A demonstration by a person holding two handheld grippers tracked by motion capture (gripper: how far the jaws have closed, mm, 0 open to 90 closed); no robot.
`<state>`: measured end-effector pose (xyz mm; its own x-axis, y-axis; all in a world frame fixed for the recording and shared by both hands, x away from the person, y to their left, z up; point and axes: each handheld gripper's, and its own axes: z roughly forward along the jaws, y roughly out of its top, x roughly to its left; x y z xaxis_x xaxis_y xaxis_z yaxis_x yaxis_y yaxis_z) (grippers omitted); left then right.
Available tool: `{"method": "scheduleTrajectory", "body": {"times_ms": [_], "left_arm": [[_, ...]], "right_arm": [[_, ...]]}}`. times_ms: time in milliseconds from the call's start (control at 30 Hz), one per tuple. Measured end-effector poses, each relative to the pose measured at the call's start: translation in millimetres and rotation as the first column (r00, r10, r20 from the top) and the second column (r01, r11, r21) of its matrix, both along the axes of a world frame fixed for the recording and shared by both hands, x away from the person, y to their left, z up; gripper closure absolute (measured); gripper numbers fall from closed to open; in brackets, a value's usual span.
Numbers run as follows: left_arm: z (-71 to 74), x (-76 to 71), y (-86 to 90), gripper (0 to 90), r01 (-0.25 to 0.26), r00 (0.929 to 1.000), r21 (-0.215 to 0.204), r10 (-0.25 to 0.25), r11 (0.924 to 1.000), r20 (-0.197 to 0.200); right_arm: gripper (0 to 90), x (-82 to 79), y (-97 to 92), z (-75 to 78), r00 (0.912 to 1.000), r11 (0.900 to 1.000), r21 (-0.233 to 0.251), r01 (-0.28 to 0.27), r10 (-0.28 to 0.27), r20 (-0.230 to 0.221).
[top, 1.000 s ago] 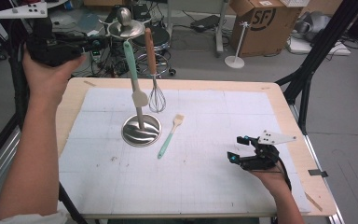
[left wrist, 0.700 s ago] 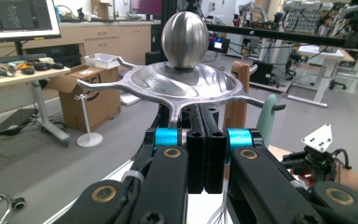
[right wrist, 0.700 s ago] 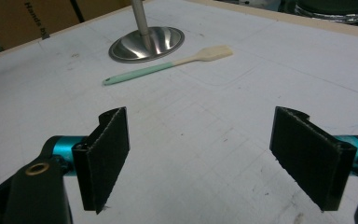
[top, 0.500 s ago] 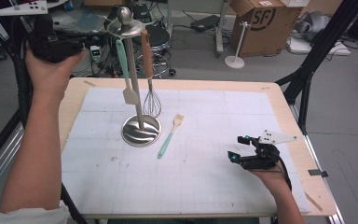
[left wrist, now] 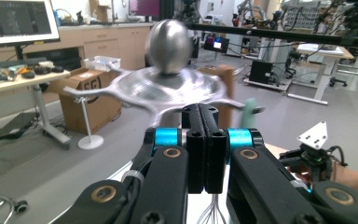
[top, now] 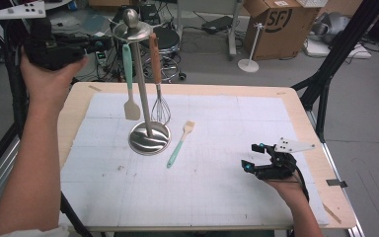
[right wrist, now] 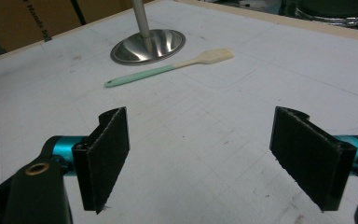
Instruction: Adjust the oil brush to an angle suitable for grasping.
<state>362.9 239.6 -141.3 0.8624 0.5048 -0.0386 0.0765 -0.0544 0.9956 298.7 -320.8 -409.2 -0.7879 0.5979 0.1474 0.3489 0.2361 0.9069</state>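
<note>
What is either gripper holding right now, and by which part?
Nothing. The left gripper is shut on nothing, raised near the rack top. The right gripper is open over the mat, nothing between its jaws.

high: overhead, forward-down | right: low, near | shared: rack base (top: 149, 139)

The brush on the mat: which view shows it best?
The right gripper view: the brush lies whole and close, unobstructed, beside the stand's base. The high view shows it whole but smaller.
</note>
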Motion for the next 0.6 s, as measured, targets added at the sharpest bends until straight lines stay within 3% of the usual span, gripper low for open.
{"method": "scheduleTrajectory", "body": {"times_ms": [267,600], "left_arm": [[7.1,-18.1,-14.1,89.6,0.058,0.998,0.013,-0.058,0.9982,0.025],[8.4,-22.6,-42.8,89.6,0.126,0.9914,0.045,-0.128,0.991,0.029]], "right_arm": [[19.5,0.0,1.2,0.6,1.0,1.0,0.001,-0.003,0.003,0.004],[19.5,0.5,1.1,0.8,1.0,1.0,0.001,-0.002,0.002,0.004]]}}
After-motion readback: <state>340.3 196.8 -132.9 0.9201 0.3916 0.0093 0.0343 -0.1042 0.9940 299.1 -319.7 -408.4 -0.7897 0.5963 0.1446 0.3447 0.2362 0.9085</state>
